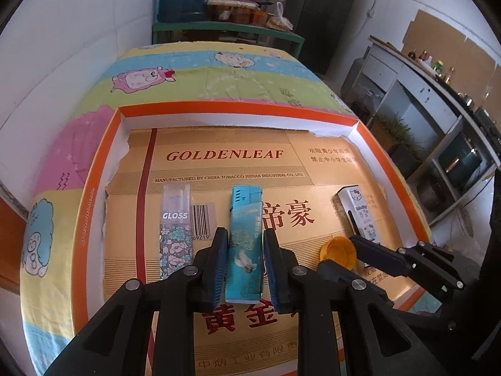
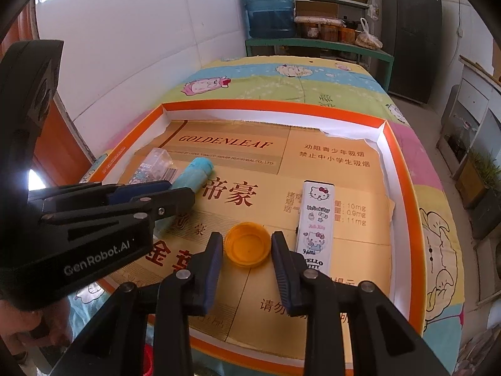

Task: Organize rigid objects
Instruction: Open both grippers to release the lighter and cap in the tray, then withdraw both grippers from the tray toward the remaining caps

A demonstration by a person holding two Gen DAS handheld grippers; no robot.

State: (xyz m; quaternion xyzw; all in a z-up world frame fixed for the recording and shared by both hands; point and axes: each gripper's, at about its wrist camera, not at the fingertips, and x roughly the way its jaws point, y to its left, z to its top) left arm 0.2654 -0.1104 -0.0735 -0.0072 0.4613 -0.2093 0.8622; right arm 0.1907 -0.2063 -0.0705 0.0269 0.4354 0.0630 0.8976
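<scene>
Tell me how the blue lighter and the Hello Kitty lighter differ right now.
The blue lighter is teal with a bird picture; the Hello Kitty lighter is white with cartoon cats. The blue lighter lies between the open fingers of the left gripper, while the Hello Kitty lighter lies outside the right gripper, just right of its finger; that gripper brackets the yellow cap instead. Both lie flat in the orange tray.

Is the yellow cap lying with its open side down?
No, the yellow cap lies open side up between the right gripper fingers, its hollow inside showing.
</scene>
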